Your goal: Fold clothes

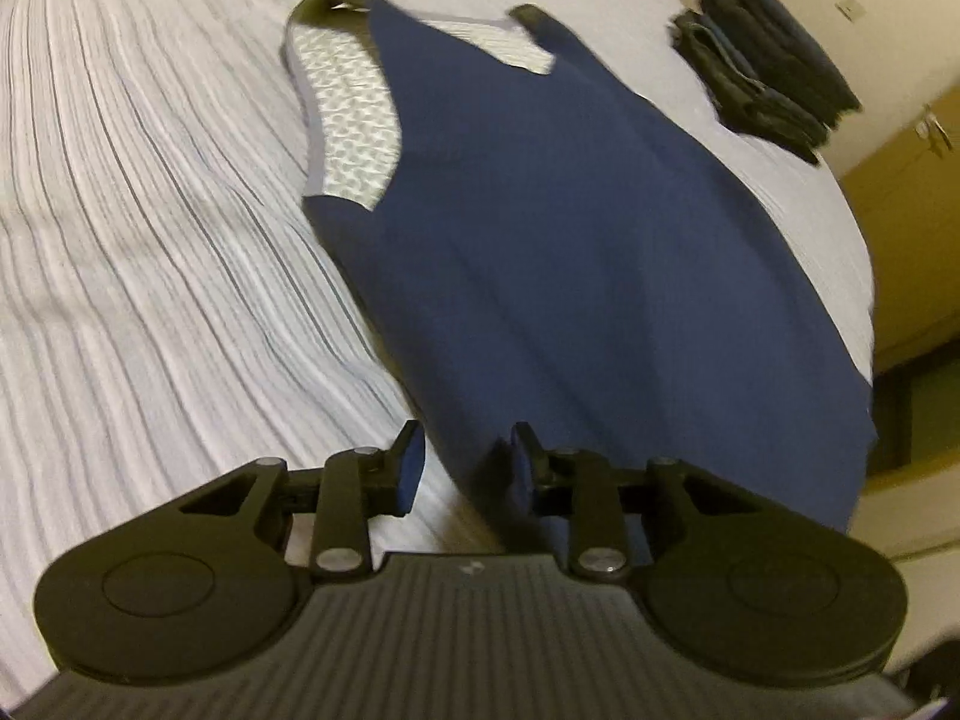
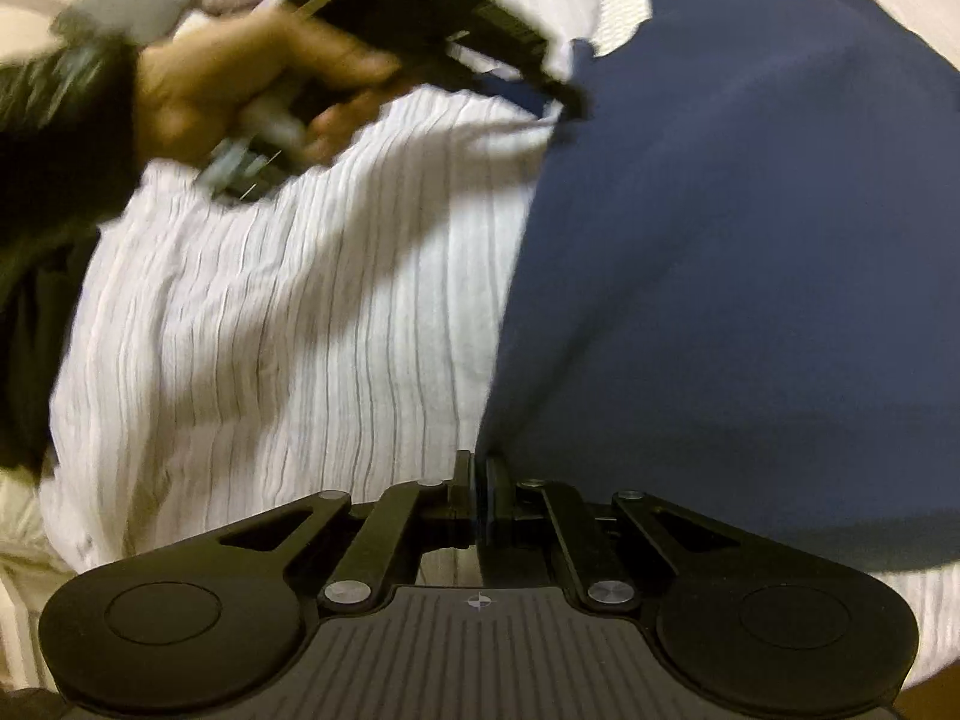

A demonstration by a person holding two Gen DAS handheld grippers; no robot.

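Observation:
A navy sleeveless top [image 1: 540, 228] with a white mesh lining lies flat on a striped white bedsheet [image 1: 150, 240]. My left gripper [image 1: 465, 471] is open, its jaws standing over the top's near hem corner. In the right wrist view the top [image 2: 750, 240] fills the right side. My right gripper [image 2: 480, 492] is shut on the top's bottom edge. The left gripper [image 2: 558, 96] also shows there, blurred, held by a hand at the top's far edge.
A stack of folded dark clothes [image 1: 768, 72] sits at the bed's far right corner. Beyond the bed edge are a cream wall and yellow cabinet doors [image 1: 912, 180]. The bedsheet [image 2: 270, 330] spreads left of the top.

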